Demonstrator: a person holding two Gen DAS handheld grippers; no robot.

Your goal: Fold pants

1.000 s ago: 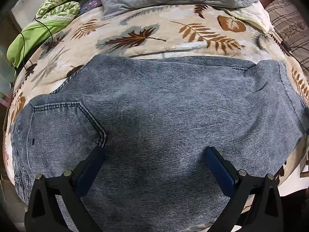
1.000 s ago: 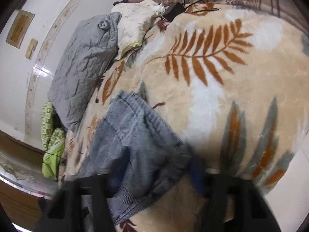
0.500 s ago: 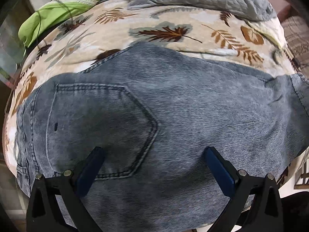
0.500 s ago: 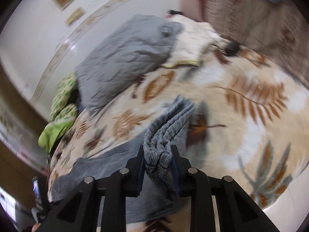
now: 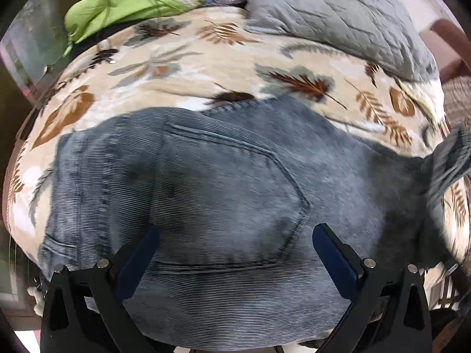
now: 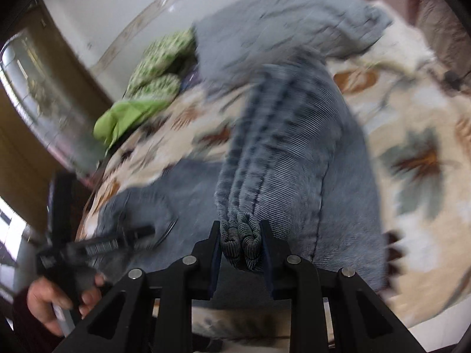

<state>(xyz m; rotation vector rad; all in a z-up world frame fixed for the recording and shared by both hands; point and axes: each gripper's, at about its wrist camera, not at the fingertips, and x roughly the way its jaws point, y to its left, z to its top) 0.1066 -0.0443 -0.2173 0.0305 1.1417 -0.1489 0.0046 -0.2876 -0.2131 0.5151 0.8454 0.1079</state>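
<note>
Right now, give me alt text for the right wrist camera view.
The right gripper has its jaws shut on a bunched fold of gray-blue jeans, lifted over a leaf-print blanket. A gray pillow lies behind; the left gripper is blurred at lower left.

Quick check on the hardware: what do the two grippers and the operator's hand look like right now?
Both the left gripper and right gripper have black angular plastic frames with silver pivot bolts and dark blue finger pads. The left hand is bare-skinned, with a dark sleeve at the wrist.

Grey-blue pants, hem end bunched, lifted
</note>
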